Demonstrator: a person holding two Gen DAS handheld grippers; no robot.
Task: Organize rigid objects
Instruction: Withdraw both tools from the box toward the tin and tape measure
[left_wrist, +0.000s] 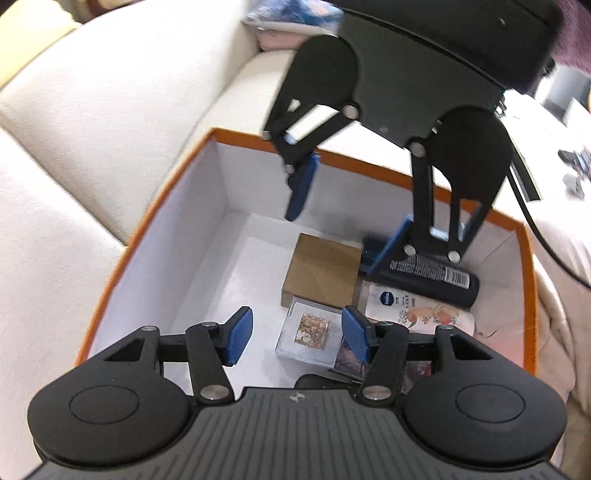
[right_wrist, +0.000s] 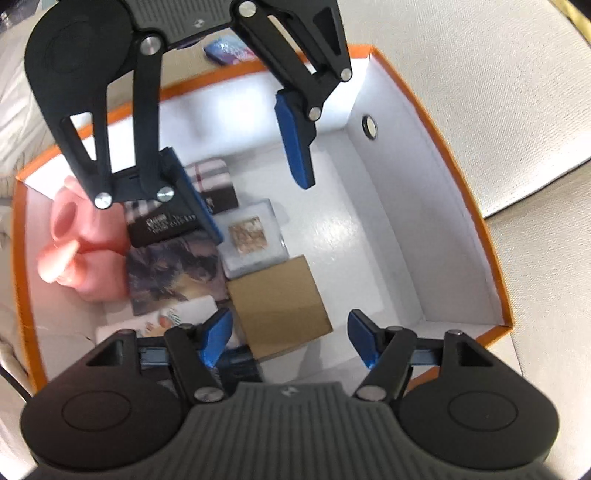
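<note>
An orange-rimmed white box (left_wrist: 155, 206) sits on a cream sofa and holds several objects: a brown cardboard box (left_wrist: 321, 271), a clear case with a gold square (left_wrist: 308, 332), a dark spray can (left_wrist: 428, 275) and a white printed tube (left_wrist: 417, 308). My left gripper (left_wrist: 295, 338) is open and empty over the clear case. My right gripper (left_wrist: 336, 225) is open and empty above the box's far side. In the right wrist view the box (right_wrist: 413, 177), cardboard box (right_wrist: 280, 306), clear case (right_wrist: 251, 232), left gripper (right_wrist: 258, 184) and right gripper (right_wrist: 291, 338) show.
A pink soft toy (right_wrist: 74, 240), a dark checked case (right_wrist: 184, 206) and a picture card (right_wrist: 173, 273) also lie in the box. Cream sofa cushions (left_wrist: 92, 110) surround it. A blue packet (right_wrist: 229, 50) lies beyond the box. A black cable (left_wrist: 546, 251) runs at the right.
</note>
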